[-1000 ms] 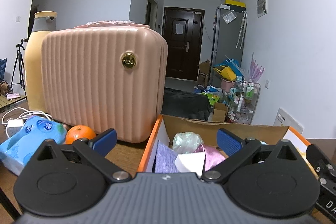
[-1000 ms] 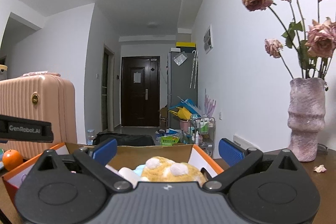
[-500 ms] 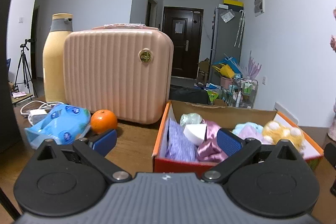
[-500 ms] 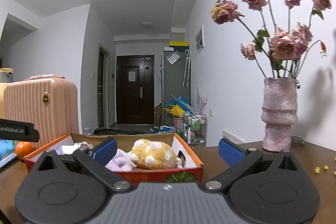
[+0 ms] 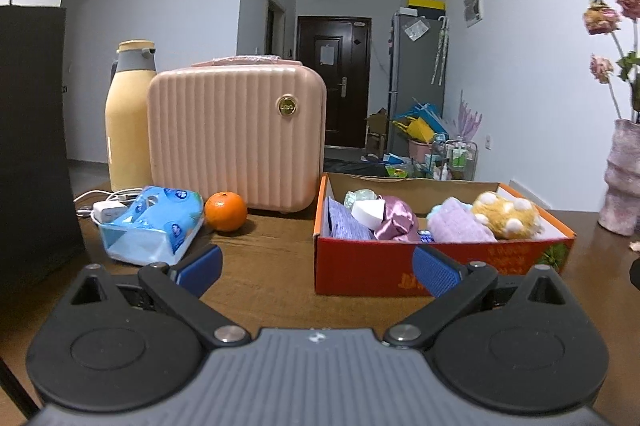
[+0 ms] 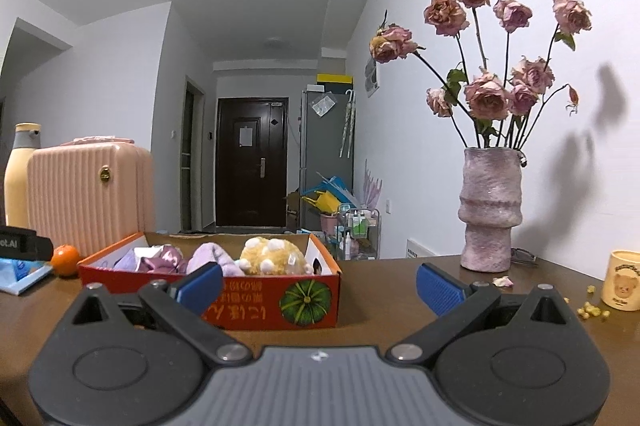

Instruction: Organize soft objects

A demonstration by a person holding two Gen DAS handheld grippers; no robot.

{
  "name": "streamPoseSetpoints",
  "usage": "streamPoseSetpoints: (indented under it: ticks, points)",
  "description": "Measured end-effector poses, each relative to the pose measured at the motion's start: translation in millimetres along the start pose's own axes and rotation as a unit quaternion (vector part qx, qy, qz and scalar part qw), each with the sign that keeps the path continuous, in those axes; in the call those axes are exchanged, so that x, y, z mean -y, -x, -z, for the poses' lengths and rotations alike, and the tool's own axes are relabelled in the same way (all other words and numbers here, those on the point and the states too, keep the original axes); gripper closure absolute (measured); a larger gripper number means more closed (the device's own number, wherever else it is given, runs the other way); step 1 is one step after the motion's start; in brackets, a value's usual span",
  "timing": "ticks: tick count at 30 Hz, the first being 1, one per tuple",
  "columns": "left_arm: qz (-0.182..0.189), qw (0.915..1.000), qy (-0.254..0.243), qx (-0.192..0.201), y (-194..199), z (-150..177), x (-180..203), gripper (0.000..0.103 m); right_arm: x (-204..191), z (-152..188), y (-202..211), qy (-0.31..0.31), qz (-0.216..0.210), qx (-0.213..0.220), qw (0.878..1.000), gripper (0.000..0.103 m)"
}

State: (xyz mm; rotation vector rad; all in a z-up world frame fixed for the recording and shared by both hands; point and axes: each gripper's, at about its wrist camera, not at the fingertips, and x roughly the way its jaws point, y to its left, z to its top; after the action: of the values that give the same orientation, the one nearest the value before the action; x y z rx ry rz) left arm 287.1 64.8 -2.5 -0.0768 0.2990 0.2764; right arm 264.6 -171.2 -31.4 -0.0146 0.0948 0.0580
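Both tongs, left gripper (image 5: 316, 268) and right gripper (image 6: 319, 282), gape empty just short of the orange cardboard box (image 5: 440, 268), where the light, squashy yellow plush toy (image 5: 506, 220) wants pinching across its plump middle.

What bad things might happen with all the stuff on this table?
The vase of dried roses stands tall just right of the box; a wide swing by the open right gripper might tip it. The orange sits loose beside the tissue pack and could roll if the left gripper nudges it.
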Motion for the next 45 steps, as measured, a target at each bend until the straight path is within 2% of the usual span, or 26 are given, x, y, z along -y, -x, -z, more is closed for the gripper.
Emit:
streamPoseSetpoints:
  ticks: [5, 13, 20, 30, 45]
  points:
    - [0.01, 0.9998, -0.014, 0.011, 36, 8, -2, 0.0, 3, 1, 33, 0.0, -0.004, -0.003, 1.0, 0.0]
    - [0.039, 0.9985, -0.026, 0.028, 92, 16, -7, 0.0, 8, -4, 78, -0.013, -0.015, 0.017, 1.0, 0.0]
    - [0.057, 0.9959, -0.049, 0.05, 122, 18, -3, 0.0, 16, -11, 92, -0.035, -0.018, 0.017, 0.999, 0.0]
    - [0.072, 0.9921, -0.087, 0.056, 141, 25, 11, 0.0, 14, -12, 104, -0.03, -0.034, 0.003, 0.999, 0.0]
    - [0.074, 0.9915, -0.096, 0.048, 143, 29, 13, 0.0, 15, -12, 113, -0.034, -0.037, 0.006, 0.999, 0.0]
